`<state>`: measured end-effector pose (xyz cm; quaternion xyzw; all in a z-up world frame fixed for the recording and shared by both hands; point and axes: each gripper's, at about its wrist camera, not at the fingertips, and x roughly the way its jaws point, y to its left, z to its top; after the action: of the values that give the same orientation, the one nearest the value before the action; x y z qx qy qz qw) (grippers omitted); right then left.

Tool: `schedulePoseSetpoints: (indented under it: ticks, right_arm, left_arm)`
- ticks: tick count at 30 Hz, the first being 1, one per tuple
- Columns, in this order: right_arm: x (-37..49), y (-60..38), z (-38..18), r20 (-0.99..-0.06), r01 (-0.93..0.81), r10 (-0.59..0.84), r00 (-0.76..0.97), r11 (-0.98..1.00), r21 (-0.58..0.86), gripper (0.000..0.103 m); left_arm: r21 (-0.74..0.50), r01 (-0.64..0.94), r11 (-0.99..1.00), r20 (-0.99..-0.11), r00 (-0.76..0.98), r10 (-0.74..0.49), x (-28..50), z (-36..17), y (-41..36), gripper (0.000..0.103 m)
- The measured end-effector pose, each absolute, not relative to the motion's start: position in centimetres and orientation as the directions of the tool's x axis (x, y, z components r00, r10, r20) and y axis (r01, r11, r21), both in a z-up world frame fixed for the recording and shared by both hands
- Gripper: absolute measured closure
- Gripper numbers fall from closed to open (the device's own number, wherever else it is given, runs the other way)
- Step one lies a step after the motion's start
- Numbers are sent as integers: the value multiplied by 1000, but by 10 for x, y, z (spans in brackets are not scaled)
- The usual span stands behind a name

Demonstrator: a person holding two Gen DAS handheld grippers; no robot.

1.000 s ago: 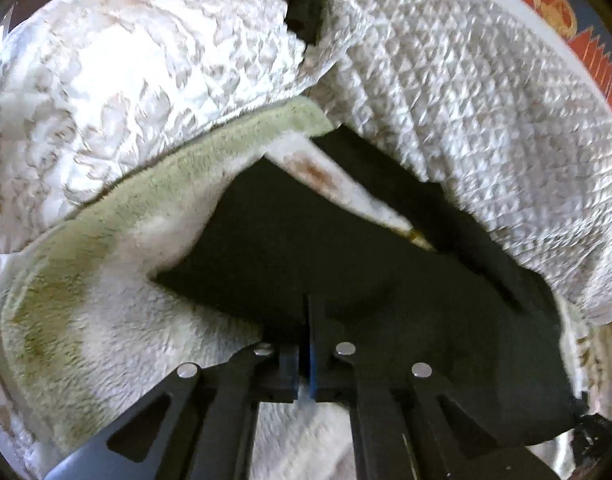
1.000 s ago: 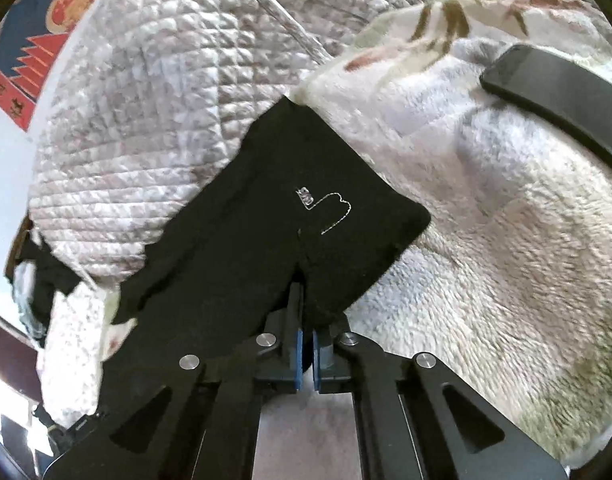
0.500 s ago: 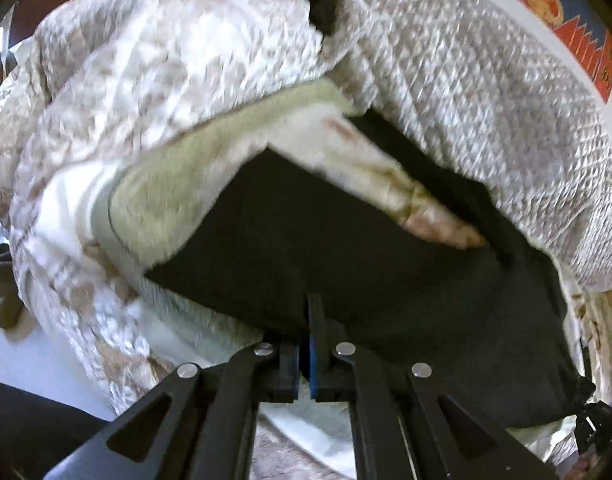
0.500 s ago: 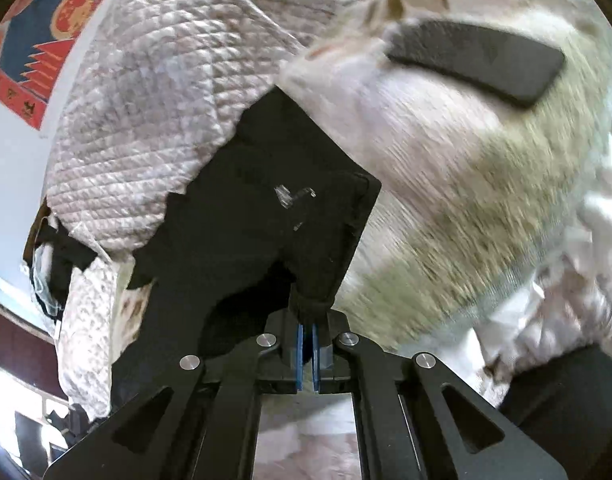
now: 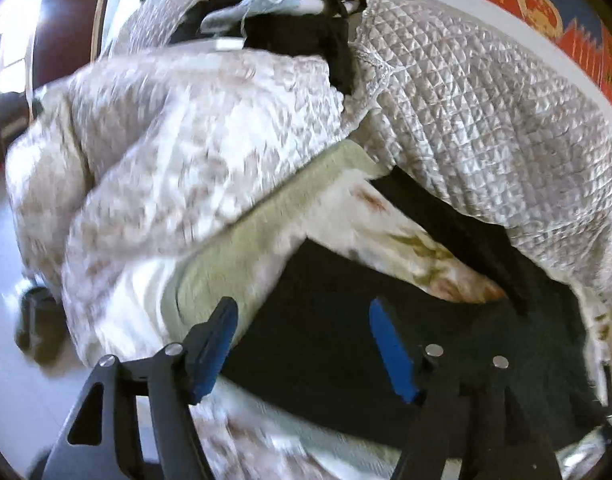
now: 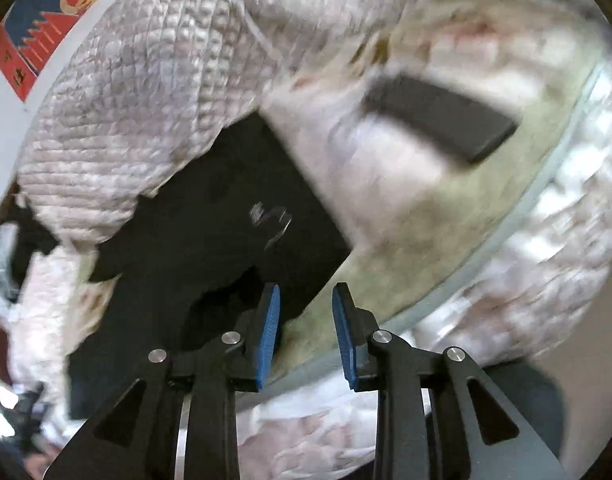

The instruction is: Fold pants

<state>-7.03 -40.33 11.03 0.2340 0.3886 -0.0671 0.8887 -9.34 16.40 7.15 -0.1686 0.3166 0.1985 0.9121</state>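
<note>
No legible text in either view. Red-and-blue poster on the wall above the quilted blanket has a round emblem, and small dark marks near its edge, too small to read. White stitched mark on the black pants below the blanket, blurred, unreadable.

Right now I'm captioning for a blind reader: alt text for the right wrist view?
The open right gripper hovers over the edge of black pants lying on a fuzzy blanket. A dark phone lies beyond, and a quilt covers the pants' far end.
</note>
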Motion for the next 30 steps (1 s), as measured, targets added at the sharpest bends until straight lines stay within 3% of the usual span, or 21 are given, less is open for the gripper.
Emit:
schedulePoseSetpoints:
  ticks: [3, 9, 10, 12, 13, 24, 25, 28, 30]
  right_arm:
    - [-67, -393, 127, -677, 266, 17, 735, 912, 313, 75]
    - [-32, -342, 116, -698, 73, 136, 703, 963, 261, 75]
    - [-24, -334, 110, -710, 47, 156, 686, 965, 257, 75]
    - [-12, -323, 100, -729, 23, 172, 663, 968, 250, 75]
    - [-9, -320, 95, -734, 14, 176, 656, 970, 245, 75]
    - [1, -313, 88, -735, -22, 189, 651, 973, 231, 75]
    - [-1, -313, 89, -734, -28, 188, 653, 974, 225, 75]
    - [-5, -312, 90, -732, -49, 187, 655, 977, 206, 75]
    - [-9, -309, 90, -736, -61, 186, 651, 979, 193, 75]
  left_arm:
    - [-132, -438, 889, -668, 702, 247, -63, 63, 165, 30]
    - [-7, -419, 908, -763, 589, 266, -3, 26, 160, 33]
    - [21, -428, 903, -769, 571, 289, 2, 19, 160, 41]
    - [88, -432, 898, -737, 578, 351, 4, 21, 153, 72]
    - [132, -428, 894, -718, 581, 384, 6, 24, 149, 98]
    - [201, -552, 809, -644, 548, 534, 4, 44, 151, 93]
    - [174, -564, 807, -638, 560, 529, -2, 50, 153, 90]
    - [98, -563, 821, -632, 601, 488, -18, 64, 149, 70]
    - [48, -519, 853, -645, 636, 423, -22, 67, 138, 65]
